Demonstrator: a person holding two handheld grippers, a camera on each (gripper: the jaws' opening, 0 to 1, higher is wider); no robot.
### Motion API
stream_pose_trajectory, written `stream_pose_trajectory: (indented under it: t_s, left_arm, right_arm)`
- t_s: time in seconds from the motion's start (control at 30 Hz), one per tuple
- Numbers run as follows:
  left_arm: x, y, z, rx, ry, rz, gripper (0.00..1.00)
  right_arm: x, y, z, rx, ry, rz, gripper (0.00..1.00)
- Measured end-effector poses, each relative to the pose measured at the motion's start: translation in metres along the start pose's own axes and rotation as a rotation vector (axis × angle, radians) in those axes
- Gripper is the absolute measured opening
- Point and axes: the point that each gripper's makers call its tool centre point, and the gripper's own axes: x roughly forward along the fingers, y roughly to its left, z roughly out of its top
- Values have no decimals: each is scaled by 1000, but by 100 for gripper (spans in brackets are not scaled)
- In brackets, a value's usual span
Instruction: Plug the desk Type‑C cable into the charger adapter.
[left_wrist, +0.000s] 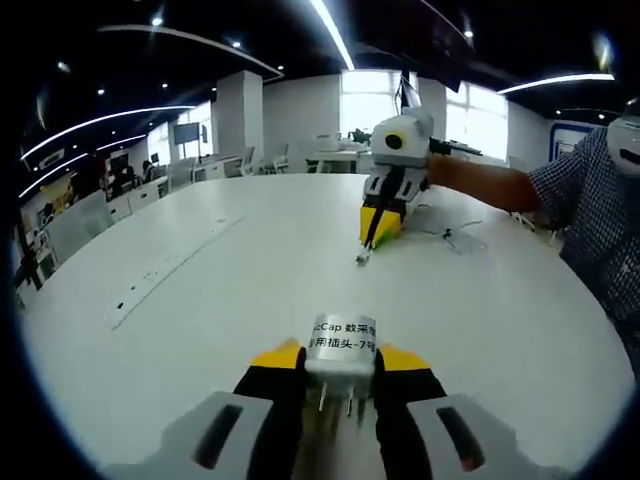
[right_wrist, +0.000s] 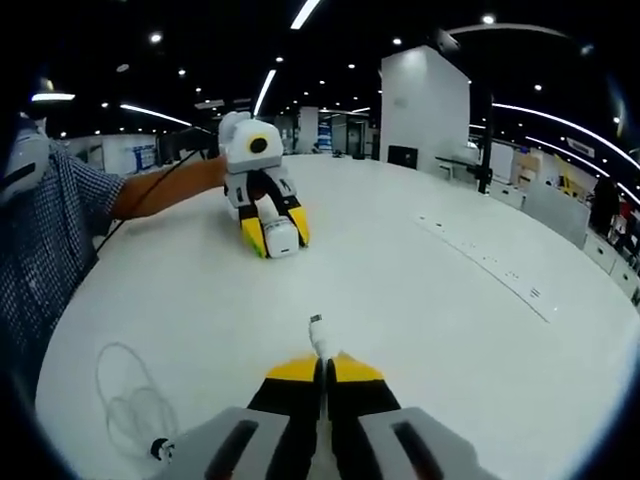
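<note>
Big white table (left_wrist: 200, 290) in an open office. I'm clamping the left gripper (left_wrist: 340, 375) on the charger (left_wrist: 341, 348), prongs toward me. My right gripper (right_wrist: 322, 372) is pinching the cable plug (right_wrist: 318, 335), tip just above the table; cable slack (right_wrist: 125, 405) is coiling beside it.

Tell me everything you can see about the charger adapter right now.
The charger adapter is a small white block, plastic by its look, clamped between the yellow-tipped fingers of the left gripper. A label with printed dark characters covers its upper face, and two metal prongs point back toward the camera. In the right gripper view it shows as a white block held just above or on the white table; I cannot tell which. The cable plug is still apart from it.
</note>
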Motion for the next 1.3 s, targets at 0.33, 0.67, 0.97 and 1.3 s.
stream_pose_trajectory:
  t_s: [0.33, 0.67, 0.97, 1.3]
  left_arm:
    - [4, 0, 2, -23, -10, -25, 27]
    - [10, -8, 5, 2, -10, -74, 26]
    - [13, -11, 7, 20, -15, -98, 26]
    - [15, -12, 8, 21, 15, -97, 26]
  right_arm:
    - [0, 0, 0, 19, 3, 11, 5]
    - [1, -3, 1, 75, 54, 75, 5]
    - [1, 1, 5, 106, 58, 112, 4]
    - [10, 9, 7, 93, 95, 120, 4]
